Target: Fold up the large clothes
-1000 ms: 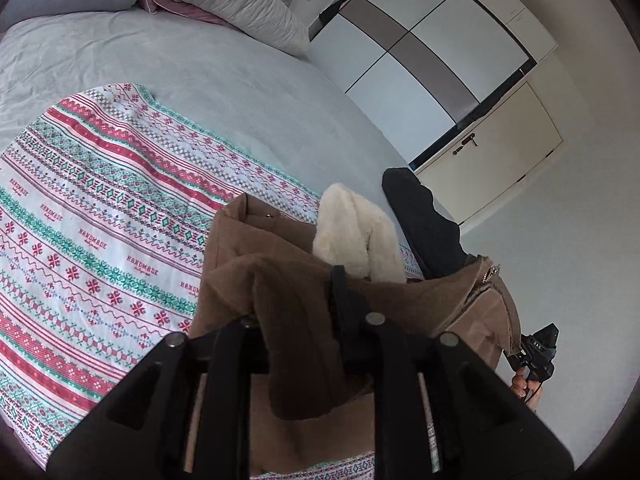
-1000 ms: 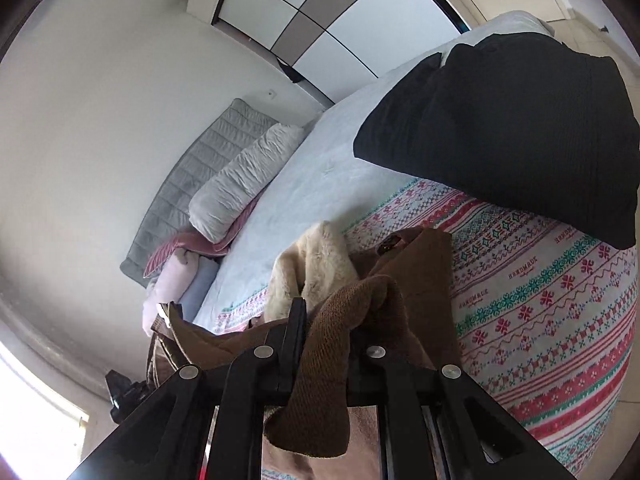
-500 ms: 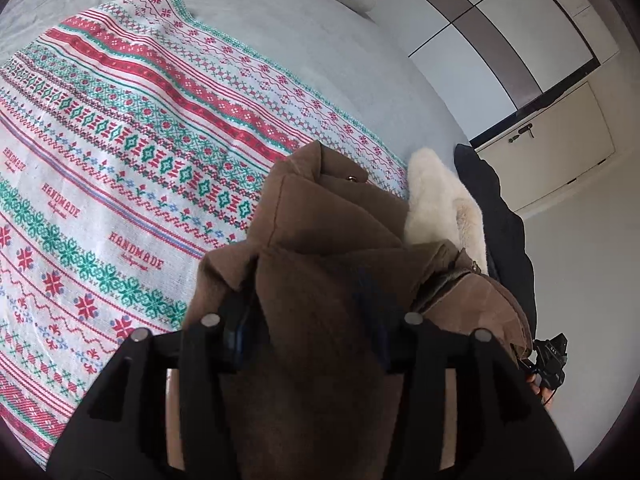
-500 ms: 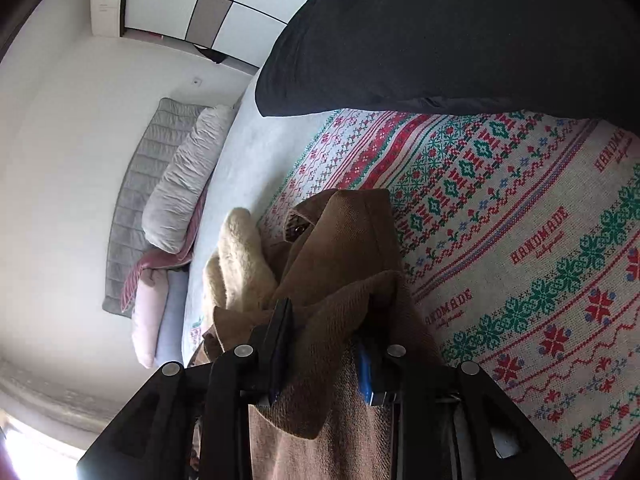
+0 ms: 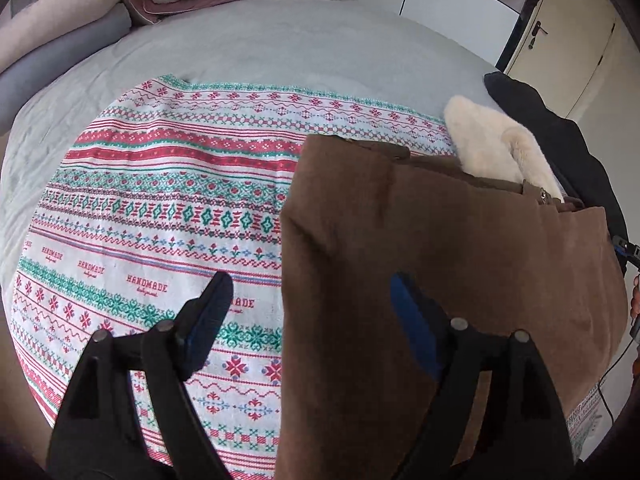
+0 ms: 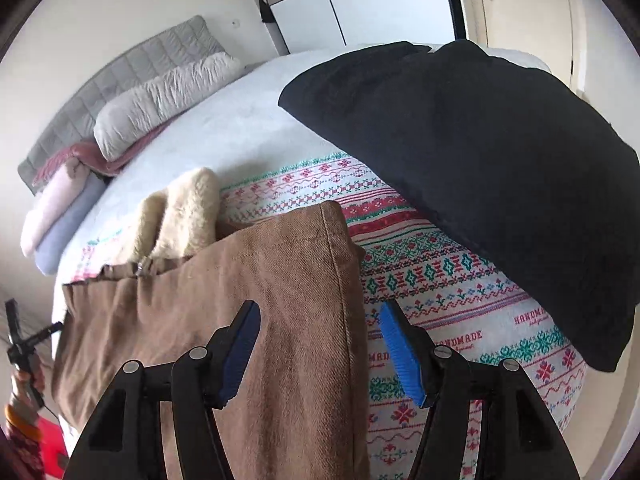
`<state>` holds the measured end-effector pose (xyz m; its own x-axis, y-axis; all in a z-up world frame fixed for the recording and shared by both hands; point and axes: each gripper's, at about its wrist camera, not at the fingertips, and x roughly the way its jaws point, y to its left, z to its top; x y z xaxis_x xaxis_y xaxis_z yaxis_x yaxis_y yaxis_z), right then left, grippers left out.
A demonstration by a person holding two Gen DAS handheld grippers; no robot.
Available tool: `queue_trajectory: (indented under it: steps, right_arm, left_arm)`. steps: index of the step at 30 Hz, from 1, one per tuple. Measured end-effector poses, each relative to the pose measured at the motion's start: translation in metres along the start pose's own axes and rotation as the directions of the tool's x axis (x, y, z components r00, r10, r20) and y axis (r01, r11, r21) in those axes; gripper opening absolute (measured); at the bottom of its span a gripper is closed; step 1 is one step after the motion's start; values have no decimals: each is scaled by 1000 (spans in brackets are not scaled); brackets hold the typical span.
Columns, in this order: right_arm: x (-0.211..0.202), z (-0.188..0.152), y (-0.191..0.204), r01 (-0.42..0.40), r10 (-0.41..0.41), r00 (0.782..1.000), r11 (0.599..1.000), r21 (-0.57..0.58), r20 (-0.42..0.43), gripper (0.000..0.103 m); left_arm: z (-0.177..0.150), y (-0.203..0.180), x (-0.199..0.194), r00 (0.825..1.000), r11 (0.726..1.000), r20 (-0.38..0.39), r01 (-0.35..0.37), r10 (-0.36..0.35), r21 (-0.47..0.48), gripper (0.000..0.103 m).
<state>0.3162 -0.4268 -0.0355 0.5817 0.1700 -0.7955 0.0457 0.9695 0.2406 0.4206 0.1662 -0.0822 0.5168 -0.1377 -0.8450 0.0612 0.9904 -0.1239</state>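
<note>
Both tongs, left (image 5: 308,312) and right (image 6: 318,336), spread apart and gripping nothing, hover over brown coat (image 5: 460,248) lying folded on blanket (image 5: 160,216), fur collar (image 5: 500,148) at 1 o'clock, likely released to flatten.

L gripper (image 5: 310,314) jaws wide apart, R gripper (image 6: 318,334) likewise, both angled downward

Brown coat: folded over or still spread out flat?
Folded. The brown coat lies doubled as a compact rectangle on the patterned blanket, its cream fur collar poking out at the top edge.
</note>
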Motion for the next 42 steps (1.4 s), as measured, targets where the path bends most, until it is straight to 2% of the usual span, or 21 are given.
queue_trajectory:
  steps: [1, 2, 3, 4, 6, 7, 9, 12, 16, 19, 21, 23, 27, 31, 32, 34, 35, 37, 38, 39, 42]
  right_arm:
    - [11, 2, 7, 48, -49, 999, 998, -31, -12, 63]
    - [23, 5, 11, 86, -87, 996, 995, -49, -24, 62]
    - [32, 6, 13, 99, -101, 994, 994, -54, -35, 58]
    - [40, 5, 13, 92, -94, 995, 994, -51, -44, 42]
    - [44, 2, 16, 87, -88, 996, 996, -36, -34, 24]
    - [40, -2, 20, 91, -92, 996, 995, -48, -7, 15]
    - [25, -9, 30, 140, -136, 989, 985, -98, 50, 11]
    - [-5, -14, 55, 227, -200, 966, 960, -164, 166, 9]
    - [-49, 5, 89, 316, -235, 908, 927, -200, 348, 9]
    - [-55, 36, 115, 430, -292, 839, 872, -232, 460, 9]
    - [-45, 66, 119, 459, -322, 821, 863, -211, 471, 9]
    - [-28, 93, 117, 473, -353, 810, 865, -166, 469, 9]
    - [35, 125, 111, 485, -396, 808, 867, -113, 436, 9]
    - [119, 118, 108, 552, -474, 807, 817, -165, 352, 9]
    - [139, 113, 103, 556, -487, 813, 813, -175, 318, 9]
    - [166, 105, 90, 520, -478, 845, 840, -157, 239, 10]
    - [175, 104, 86, 511, -479, 854, 845, -158, 206, 10]
    - [176, 105, 82, 519, -491, 851, 839, -164, 184, 13]
    - [173, 106, 81, 522, -495, 850, 837, -163, 180, 14]
    - [168, 107, 81, 528, -501, 846, 835, -156, 181, 18]
    - [143, 102, 77, 568, -541, 818, 814, -126, 196, 24]
  left_arm:
    - [6, -4, 5, 1000, 1000, -4, -4, 4, -1, 79]
    - [11, -6, 10, 1000, 1000, -7, -1, 1, -10, 73]
    - [15, -7, 15, 1000, 1000, -11, 6, -6, -30, 60]
    - [17, -7, 19, 1000, 998, -20, 9, -10, -59, 51]
    - [14, -12, 24, 996, 994, -56, -76, 72, -81, 12]
    - [10, -16, 22, 994, 992, -49, -100, 97, -75, 11]
    - [3, -25, 6, 990, 989, 23, -136, 137, -61, 8]
    - [3, -31, -28, 980, 986, 130, -136, 148, -97, 7]
    - [35, -44, -66, 965, 985, 214, -130, 153, -116, 7]
    - [74, -56, -80, 927, 977, 310, -193, 213, -94, 7]
    - [101, -60, -77, 897, 966, 358, -236, 258, -106, 7]
    - [124, -58, -61, 881, 958, 375, -255, 287, -134, 7]
    - [147, -52, 5, 878, 942, 345, -295, 333, -159, 7]
    - [135, -54, 91, 869, 910, 269, -402, 415, -104, 8]
    - [130, -51, 110, 876, 908, 242, -407, 418, -97, 8]
    - [123, -40, 142, 897, 909, 147, -404, 416, -107, 9]
    - [124, -35, 147, 905, 911, 118, -395, 409, -121, 9]
    - [128, -24, 142, 914, 915, 113, -371, 389, -157, 13]
    - [128, -20, 140, 919, 917, 98, -363, 381, -165, 21]
    - [127, -16, 137, 920, 915, 86, -366, 383, -168, 31]
    - [117, -11, 111, 913, 907, 70, -388, 403, -163, 44]
